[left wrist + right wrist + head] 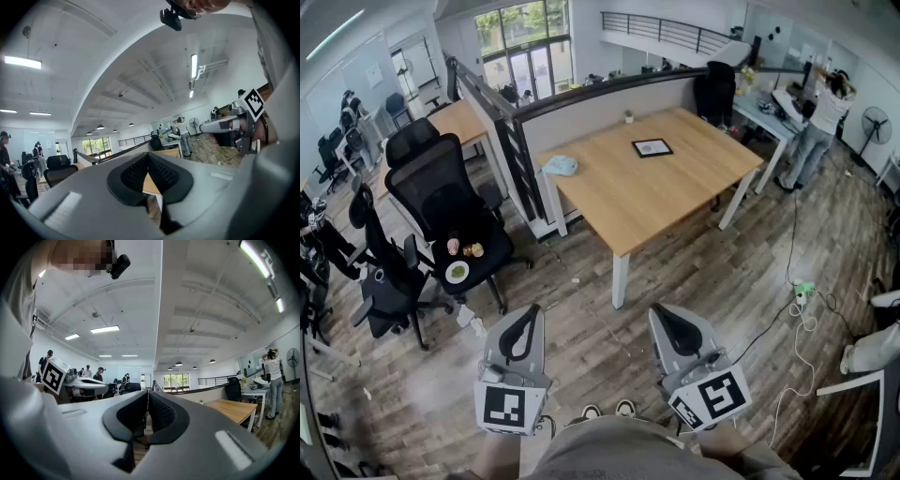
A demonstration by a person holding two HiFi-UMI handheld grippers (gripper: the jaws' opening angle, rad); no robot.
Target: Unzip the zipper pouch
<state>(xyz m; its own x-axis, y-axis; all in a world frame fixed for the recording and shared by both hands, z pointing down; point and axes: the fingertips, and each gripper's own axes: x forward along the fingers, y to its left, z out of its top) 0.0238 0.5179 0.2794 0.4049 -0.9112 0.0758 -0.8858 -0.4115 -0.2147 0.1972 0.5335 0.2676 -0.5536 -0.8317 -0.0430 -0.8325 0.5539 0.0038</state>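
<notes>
We are standing back from the worktop (pixel 675 187), holding the left gripper (pixel 531 311) and right gripper (pixel 660 313) low over the plank floor (pixel 581 314), fingers together and empty. The pale blue zipper pouch (pixel 560 166) is lying near the worktop's left edge, well apart from a black-framed card (pixel 652 147).

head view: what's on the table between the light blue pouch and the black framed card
Nothing: the head view shows bare wooden table between the light blue pouch and the black framed card.
</notes>
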